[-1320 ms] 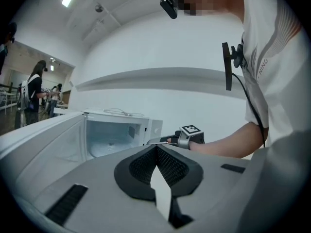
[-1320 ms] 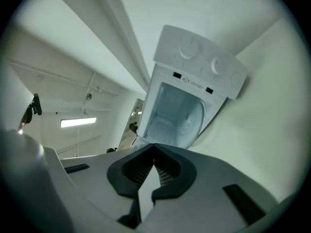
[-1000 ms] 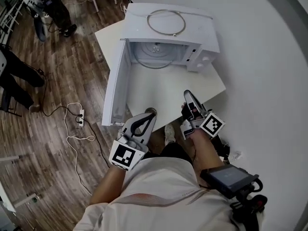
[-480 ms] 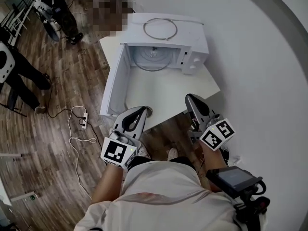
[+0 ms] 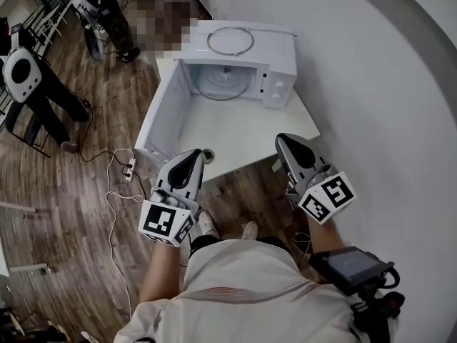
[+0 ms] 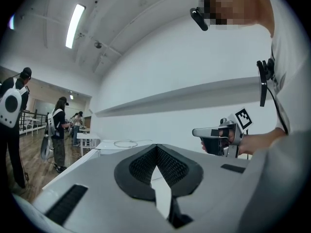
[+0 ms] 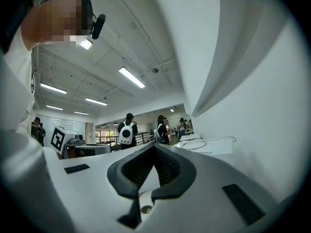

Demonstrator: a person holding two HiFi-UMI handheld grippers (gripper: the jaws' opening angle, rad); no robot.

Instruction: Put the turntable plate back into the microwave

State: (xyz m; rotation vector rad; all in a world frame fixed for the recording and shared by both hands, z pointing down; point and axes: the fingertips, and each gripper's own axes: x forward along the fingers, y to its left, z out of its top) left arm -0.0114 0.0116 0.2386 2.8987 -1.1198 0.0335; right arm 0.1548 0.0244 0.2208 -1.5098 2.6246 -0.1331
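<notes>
Both claws are closed with nothing in them: the left claw [image 5: 196, 156] and the right claw [image 5: 286, 141] hang off the near edge of the worktop [image 5: 243, 136]. At the far end sits the microwave [image 5: 277, 54], its door [image 5: 158, 116] swung out just ahead of the left claw. The turntable plate [image 5: 223, 83] lies inside and a ring [image 5: 230, 41] lies on top.

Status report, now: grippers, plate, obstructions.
Left gripper and right gripper: fingers shut, empty, at the table's near edge. Turntable plate looks seated inside microwave, door open. Ring on microwave top; opening unblocked.
</notes>
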